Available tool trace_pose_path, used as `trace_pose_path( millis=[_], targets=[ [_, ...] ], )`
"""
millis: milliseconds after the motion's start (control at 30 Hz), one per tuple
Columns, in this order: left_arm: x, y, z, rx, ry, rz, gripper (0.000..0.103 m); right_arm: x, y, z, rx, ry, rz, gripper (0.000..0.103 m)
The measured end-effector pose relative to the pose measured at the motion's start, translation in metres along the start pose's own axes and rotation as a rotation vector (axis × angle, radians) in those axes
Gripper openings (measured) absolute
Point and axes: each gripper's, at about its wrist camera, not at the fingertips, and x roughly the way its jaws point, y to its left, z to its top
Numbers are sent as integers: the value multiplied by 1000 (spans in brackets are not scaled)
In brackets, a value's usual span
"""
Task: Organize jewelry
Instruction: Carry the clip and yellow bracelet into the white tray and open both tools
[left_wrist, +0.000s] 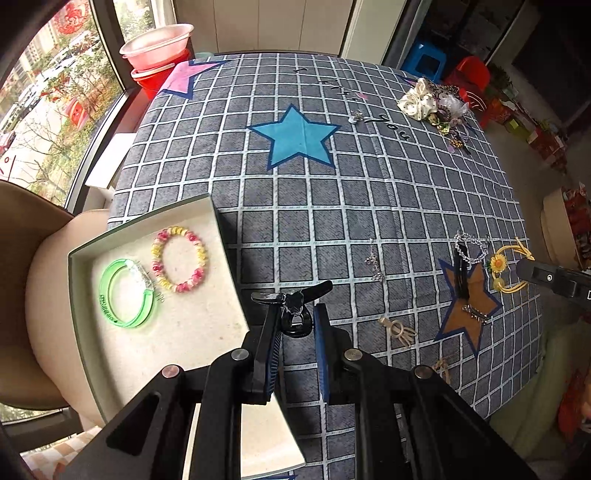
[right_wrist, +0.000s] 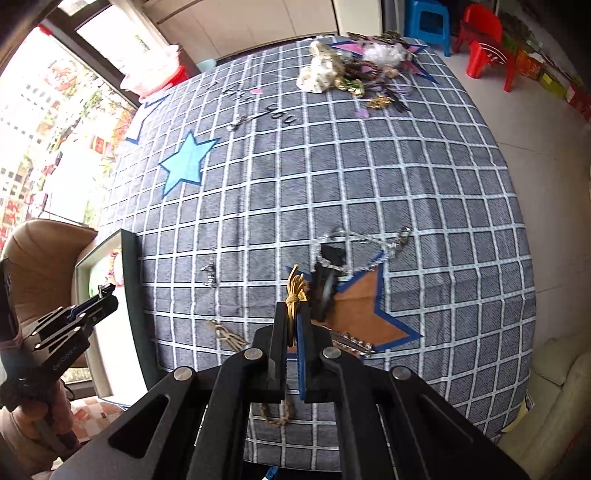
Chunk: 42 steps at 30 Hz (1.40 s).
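Black plastic fills the left gripper (left_wrist: 298, 325): a small claw hair clip (left_wrist: 293, 314) is pinched between its narrowly parted jaws, hanging just beside the tray's (left_wrist: 79, 295) right wall. To finish well, carry it over the wall and release on bare lining, away from the green bangle (left_wrist: 125, 295) and the pink-and-yellow beaded bracelet (left_wrist: 180, 259). The right gripper (right_wrist: 294, 317) is clamped tight on a yellow cord, probably the sunflower bracelet (right_wrist: 295, 295). Farther off lies the heap of scrunchies (left_wrist: 432, 101).
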Motion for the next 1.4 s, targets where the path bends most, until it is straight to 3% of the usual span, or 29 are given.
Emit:
trace_pose_path(
  millis=[367,667,867,1067,1400],
  targets=[
    [-8,97,-42,-190,4,68,24,30,147,9,-284,56,122,4],
    [9,141,-57,-250,31,102,24,81,241,1,-433,179,227,4],
    [32,159,-60,-280,71,113,24,126,269,-7,-460,273,239,4],
    [56,165,-58,-287,116,140,24,169,272,-11,-454,356,186,4],
    [68,162,-44,-245,114,191,25,187,262,8,-452,342,87,4]
  ],
)
